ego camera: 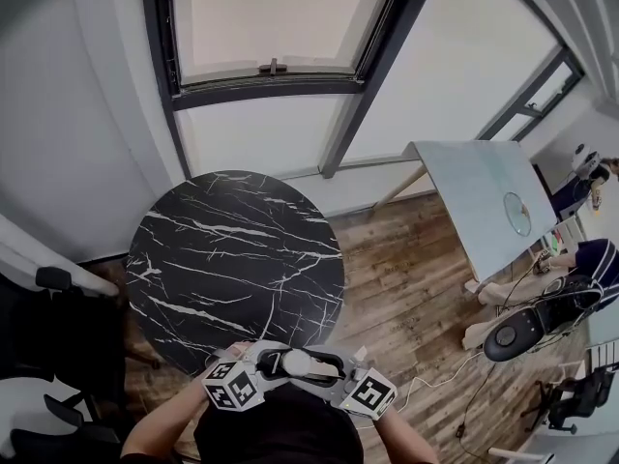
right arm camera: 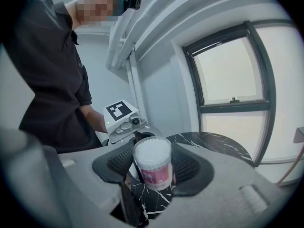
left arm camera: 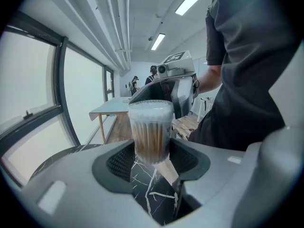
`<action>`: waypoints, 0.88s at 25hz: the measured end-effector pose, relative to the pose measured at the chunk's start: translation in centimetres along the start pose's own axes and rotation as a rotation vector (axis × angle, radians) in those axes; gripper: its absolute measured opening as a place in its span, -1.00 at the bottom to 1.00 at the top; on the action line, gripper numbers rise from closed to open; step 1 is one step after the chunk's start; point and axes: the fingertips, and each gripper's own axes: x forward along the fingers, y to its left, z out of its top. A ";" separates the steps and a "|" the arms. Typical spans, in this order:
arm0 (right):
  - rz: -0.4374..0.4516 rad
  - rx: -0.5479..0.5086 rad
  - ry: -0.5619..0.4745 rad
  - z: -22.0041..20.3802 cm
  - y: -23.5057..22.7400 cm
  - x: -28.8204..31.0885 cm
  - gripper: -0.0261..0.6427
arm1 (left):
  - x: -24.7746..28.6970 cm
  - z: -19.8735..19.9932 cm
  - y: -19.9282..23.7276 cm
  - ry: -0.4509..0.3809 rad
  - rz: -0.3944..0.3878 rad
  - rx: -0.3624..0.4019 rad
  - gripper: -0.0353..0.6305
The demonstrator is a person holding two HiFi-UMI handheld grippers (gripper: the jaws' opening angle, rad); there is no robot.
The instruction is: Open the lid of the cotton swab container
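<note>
Cotton swab container (ego camera: 308,363) is held in the air over the near edge of the black table (ego camera: 232,249), close to the person's body. Left gripper (ego camera: 273,361) jaws grasp the swab-filled body, and right gripper (ego camera: 340,367) jaws clench what looks like the lid end. Probably one steadies while the other pulls the lid. Long axis runs roughly level, gripper to gripper, lid toward the right.

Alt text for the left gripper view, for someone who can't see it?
A clear cotton swab container, packed with swabs, is clamped in the jaws of the left gripper, its far end at the right gripper facing it. The black marble table lies below; a person in a dark shirt stands at right, windows at left.
</note>
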 end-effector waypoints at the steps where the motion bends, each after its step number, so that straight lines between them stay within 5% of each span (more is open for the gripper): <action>1: 0.000 0.004 0.002 -0.1 -0.1 0.0 -0.19 | 0.0 0.0 0.0 0.002 0.000 0.001 -0.18; 22: 0.055 0.165 0.092 -2.5 -0.2 0.1 -0.22 | 0.1 -1.2 -0.9 0.036 0.011 0.028 -0.19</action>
